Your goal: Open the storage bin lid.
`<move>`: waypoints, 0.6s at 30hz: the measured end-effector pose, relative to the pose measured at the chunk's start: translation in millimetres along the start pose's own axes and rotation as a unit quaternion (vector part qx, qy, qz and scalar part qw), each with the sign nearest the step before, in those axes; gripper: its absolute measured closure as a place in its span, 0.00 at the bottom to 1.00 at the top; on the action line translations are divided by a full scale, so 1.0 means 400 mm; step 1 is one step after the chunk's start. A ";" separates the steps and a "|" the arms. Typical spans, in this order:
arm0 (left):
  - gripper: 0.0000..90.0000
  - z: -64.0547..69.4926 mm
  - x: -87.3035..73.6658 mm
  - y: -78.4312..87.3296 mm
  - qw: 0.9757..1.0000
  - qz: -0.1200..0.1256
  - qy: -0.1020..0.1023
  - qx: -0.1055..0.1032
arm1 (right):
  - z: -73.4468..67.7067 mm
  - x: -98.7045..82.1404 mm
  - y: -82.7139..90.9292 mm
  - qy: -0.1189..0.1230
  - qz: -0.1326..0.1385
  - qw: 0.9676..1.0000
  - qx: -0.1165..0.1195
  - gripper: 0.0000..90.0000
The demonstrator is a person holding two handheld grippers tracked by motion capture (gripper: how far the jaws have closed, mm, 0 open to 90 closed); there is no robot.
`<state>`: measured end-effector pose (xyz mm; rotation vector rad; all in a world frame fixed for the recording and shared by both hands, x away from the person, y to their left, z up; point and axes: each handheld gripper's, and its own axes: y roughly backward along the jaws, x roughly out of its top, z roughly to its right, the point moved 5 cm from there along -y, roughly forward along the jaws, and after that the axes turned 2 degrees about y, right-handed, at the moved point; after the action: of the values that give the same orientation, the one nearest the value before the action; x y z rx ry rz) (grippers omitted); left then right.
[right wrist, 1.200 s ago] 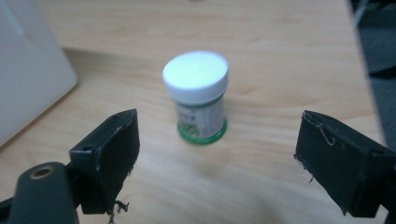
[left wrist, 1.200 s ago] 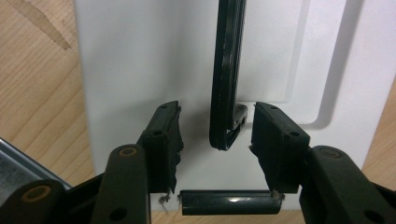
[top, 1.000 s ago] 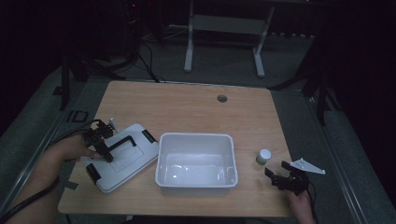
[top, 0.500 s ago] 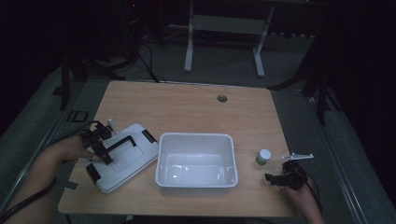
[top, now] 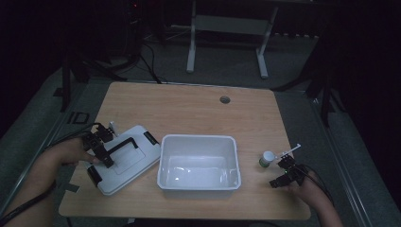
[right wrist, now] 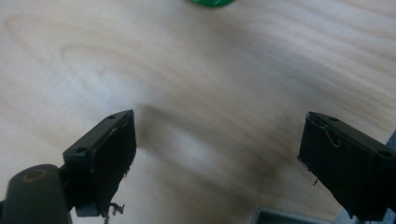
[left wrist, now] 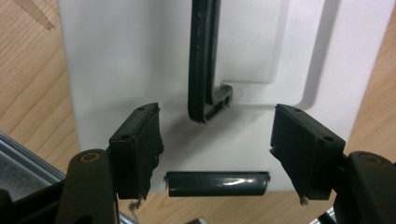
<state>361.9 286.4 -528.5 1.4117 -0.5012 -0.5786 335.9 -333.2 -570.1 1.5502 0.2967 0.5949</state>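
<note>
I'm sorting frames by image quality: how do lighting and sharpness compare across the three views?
High view: dim, room behind nearly black, though the white tub catches a glossy highlight. Left gripper view: bright and sharp on the lid and its black handle. Right gripper view: bright, but the wood grain is blurred, with a soft shadow between the jaws.

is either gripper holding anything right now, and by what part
Nothing is held. The left gripper has open jaws over the white lid; the right gripper is open over bare table.

Floor beside table (top: 78,117): pale marking, looks like "ID", too dim to be sure.
Other readable text: none.
</note>
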 end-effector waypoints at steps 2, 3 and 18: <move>0.37 0.001 -0.001 0.002 1.000 -0.001 0.002 0.002 | -0.001 0.006 0.006 0.013 -0.025 1.000 0.001 0.12; 0.37 0.003 -0.001 0.002 1.000 -0.001 0.001 0.001 | -0.001 0.010 0.009 0.013 -0.034 0.999 0.003 0.12; 0.37 0.014 0.001 -0.004 1.000 -0.004 -0.006 -0.003 | 0.017 0.071 0.031 0.020 -0.091 0.996 0.012 0.12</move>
<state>358.4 281.8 -529.4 1.4066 -0.5037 -0.5961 360.9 -324.8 -552.4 1.5170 0.4709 0.4810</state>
